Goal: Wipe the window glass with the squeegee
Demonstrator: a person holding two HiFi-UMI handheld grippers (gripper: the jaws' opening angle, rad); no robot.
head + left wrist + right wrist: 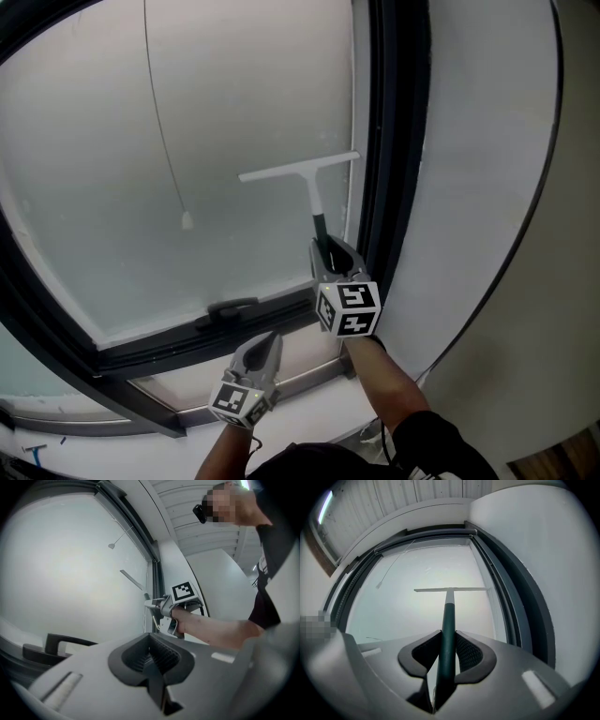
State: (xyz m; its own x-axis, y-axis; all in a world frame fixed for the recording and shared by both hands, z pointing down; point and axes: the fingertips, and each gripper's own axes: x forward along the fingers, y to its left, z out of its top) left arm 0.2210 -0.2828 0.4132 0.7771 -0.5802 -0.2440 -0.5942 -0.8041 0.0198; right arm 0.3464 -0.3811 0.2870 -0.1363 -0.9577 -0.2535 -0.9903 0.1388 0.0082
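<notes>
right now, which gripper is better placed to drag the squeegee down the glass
Right. The right gripper is shut on the squeegee by its handle, with the blade up at the window glass. The left gripper is shut, empty and lower down.

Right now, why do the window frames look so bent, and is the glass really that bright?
Head view: the window frame bows, a wide-lens effect; the glass is evenly pale. Left gripper view: the glass washes out near white inside a dark round border. Right gripper view: the squeegee shows crisp against backlit glass.
</notes>
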